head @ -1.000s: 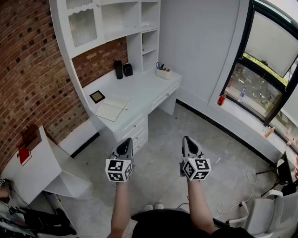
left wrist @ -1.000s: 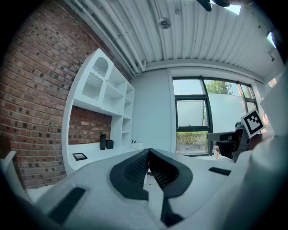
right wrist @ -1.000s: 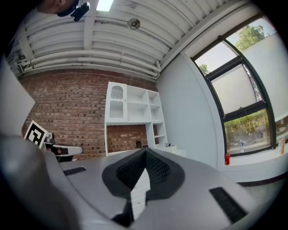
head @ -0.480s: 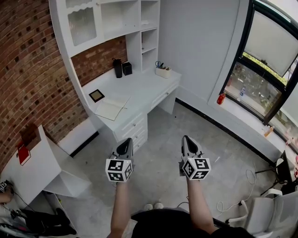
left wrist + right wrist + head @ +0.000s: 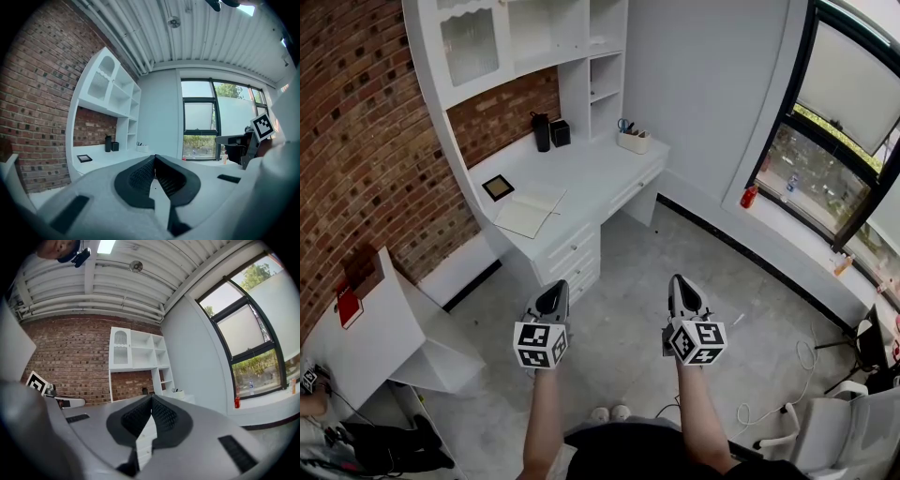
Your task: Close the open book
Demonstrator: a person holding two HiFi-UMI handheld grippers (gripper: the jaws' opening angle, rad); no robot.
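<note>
Only the view shifted: left hand-held gripper (image 5: 554,287) and right hand-held gripper (image 5: 678,281) pressed together, book (image 5: 530,214) open.

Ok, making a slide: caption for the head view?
Left gripper and right gripper, shut and empty, held above the floor, short of the desk with the open book.

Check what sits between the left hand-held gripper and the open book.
Head view: only bare floor and the desk's drawer fronts between left hand-held gripper and open book.
</note>
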